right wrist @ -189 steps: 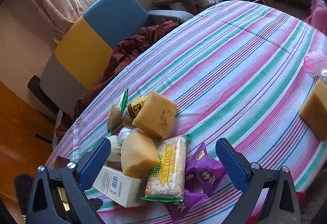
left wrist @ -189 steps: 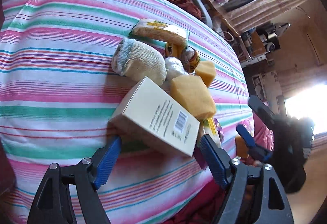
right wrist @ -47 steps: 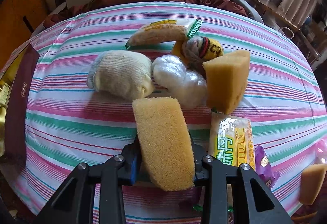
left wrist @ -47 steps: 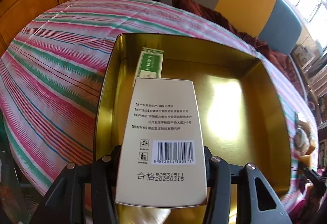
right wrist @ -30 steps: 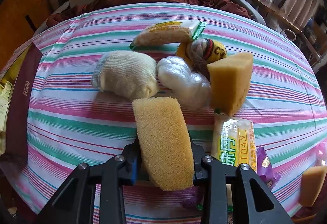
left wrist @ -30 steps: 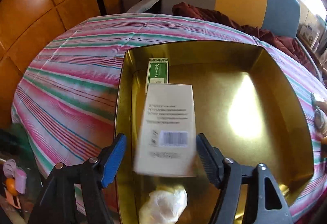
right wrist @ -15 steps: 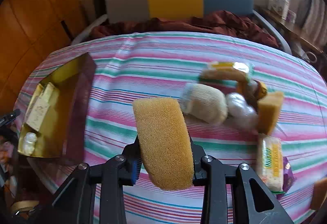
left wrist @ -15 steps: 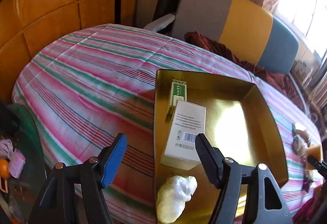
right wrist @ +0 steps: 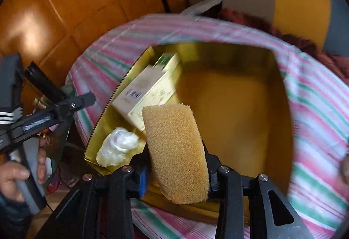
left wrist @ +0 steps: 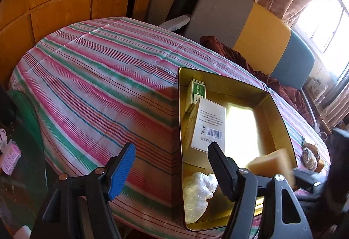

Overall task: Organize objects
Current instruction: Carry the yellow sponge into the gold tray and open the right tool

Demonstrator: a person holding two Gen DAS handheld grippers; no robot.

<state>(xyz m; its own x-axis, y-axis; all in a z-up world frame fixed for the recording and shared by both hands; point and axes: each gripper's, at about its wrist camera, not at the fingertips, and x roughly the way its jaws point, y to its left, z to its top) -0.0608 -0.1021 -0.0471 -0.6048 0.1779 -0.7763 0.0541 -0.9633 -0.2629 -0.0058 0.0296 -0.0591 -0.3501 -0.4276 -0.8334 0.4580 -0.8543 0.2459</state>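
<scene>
The right claw (right wrist: 176, 175) is grasping a yellow sponge (right wrist: 176, 154) above the gold tray (right wrist: 244, 108); its jaws are opening, with the sponge between them and the pads pressing on it. The left claw (left wrist: 171, 170) is standing released and empty over the striped counter (left wrist: 98, 86), beside the tray's left wall. Inside the tray, a white carton (left wrist: 208, 123) is lying against a green-labelled box (left wrist: 195, 92), and a crumpled clear plastic bag (left wrist: 198, 193) is resting near the front corner.
</scene>
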